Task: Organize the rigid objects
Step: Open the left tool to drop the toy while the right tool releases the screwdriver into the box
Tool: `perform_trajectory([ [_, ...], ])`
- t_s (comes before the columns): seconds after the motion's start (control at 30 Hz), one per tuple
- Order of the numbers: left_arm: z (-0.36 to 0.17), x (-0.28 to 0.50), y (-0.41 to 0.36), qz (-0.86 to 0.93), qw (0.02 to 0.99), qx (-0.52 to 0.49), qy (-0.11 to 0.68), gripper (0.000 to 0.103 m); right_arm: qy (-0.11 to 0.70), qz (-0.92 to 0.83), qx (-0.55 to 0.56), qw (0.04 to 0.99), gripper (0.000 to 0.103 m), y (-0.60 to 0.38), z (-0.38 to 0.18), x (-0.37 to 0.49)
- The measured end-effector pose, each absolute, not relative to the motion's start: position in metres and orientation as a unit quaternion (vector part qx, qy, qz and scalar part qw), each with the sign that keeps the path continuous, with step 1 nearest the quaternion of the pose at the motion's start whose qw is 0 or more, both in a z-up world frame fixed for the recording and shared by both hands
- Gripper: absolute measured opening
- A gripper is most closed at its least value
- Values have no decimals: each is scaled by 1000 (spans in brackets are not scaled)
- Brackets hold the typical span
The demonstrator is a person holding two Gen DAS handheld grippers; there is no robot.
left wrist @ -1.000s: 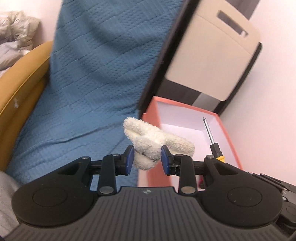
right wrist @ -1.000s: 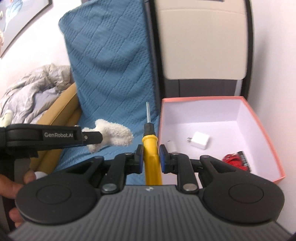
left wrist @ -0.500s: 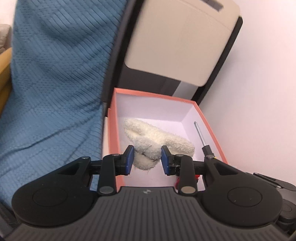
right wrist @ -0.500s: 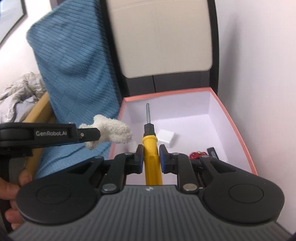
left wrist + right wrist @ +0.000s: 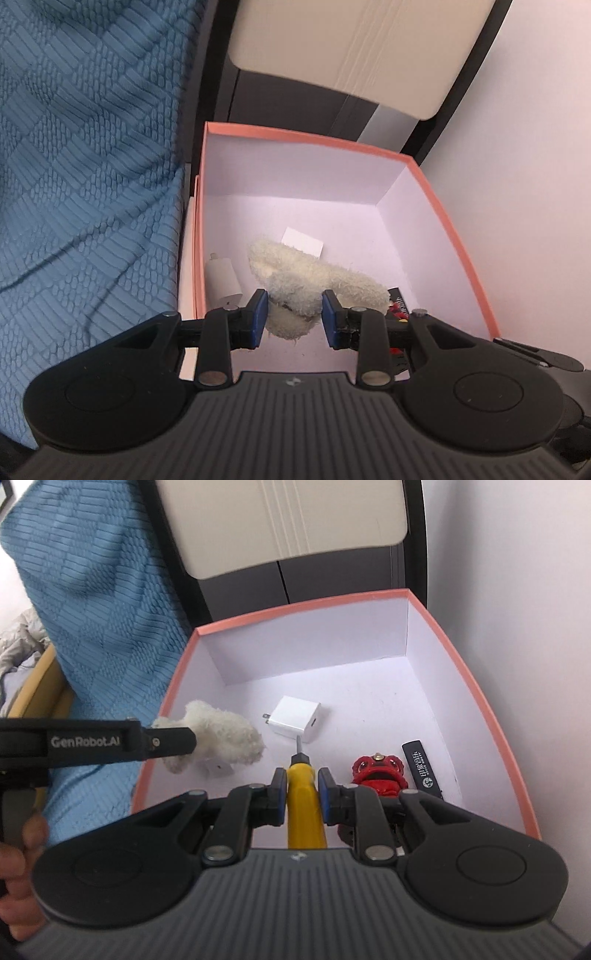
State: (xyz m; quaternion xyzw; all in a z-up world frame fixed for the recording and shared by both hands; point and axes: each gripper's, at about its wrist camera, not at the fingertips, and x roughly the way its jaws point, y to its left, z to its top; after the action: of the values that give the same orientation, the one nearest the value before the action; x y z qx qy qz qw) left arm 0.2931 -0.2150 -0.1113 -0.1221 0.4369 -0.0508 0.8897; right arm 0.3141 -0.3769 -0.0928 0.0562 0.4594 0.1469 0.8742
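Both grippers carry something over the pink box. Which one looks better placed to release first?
Probably right: the right gripper holds the yellow screwdriver well inside the pink box above bare floor, while the left gripper's plush toy hangs nearer the left wall.

Salmon-rimmed box (image 5: 476,686) with white inside, yellow screwdriver (image 5: 304,797), cream plush (image 5: 314,280), blue quilted blanket (image 5: 85,166).

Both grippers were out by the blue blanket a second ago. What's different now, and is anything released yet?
Both grippers have come forward and down over the pink box. The left gripper still clamps the fluffy white toy, the right gripper the yellow screwdriver; nothing released. The white charger, red lion figure and black stick lie where they were.
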Motion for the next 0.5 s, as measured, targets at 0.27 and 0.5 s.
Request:
perform_trajectory([
  [0.27,-133,309,-218,-53,884,-118,450,36,488,147,57,858,21,-379,-123,333],
  [0.5,-134,310,-217,-54,882,-119,453,37,497,145,51,854,22,-380,-126,337],
])
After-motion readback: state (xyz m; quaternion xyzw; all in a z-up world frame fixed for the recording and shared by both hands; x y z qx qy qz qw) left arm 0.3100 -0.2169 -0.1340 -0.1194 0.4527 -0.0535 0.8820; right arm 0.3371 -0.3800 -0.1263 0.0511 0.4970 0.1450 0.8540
